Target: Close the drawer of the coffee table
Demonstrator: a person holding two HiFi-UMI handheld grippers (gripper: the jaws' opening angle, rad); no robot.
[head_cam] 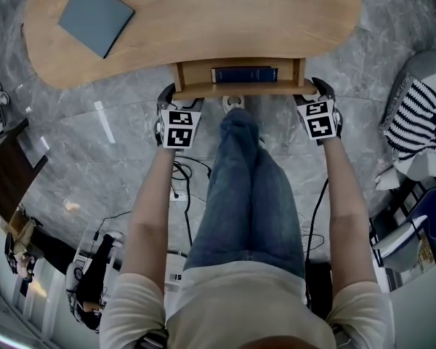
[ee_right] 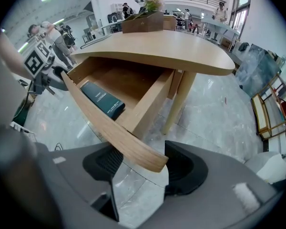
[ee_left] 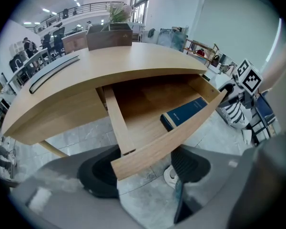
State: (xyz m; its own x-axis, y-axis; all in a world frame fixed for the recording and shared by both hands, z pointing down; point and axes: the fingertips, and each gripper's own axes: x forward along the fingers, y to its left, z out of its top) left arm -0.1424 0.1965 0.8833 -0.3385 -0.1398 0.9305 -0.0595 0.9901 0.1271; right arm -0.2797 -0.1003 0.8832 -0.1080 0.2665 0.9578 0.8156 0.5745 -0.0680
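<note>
The wooden coffee table [head_cam: 203, 20] has its drawer [head_cam: 240, 88] pulled partway out toward me, with a dark blue book [head_cam: 245, 74] lying inside. My left gripper [head_cam: 167, 93] is at the left end of the drawer front and my right gripper [head_cam: 321, 87] at the right end, both pointing steeply down. In the left gripper view the drawer front [ee_left: 171, 137] runs between the wide jaws of the left gripper [ee_left: 145, 171]. In the right gripper view the rounded end of the drawer front [ee_right: 105, 123] sits between the jaws of the right gripper [ee_right: 143, 168], which stand wide apart.
A grey-blue flat pad [head_cam: 94, 17] lies on the tabletop's left part. The person's legs [head_cam: 240, 187] are below the drawer's middle. A striped cloth [head_cam: 414, 118] lies at right, cables [head_cam: 182, 173] on the marble floor. A table leg [ee_right: 178, 99] stands beside the drawer.
</note>
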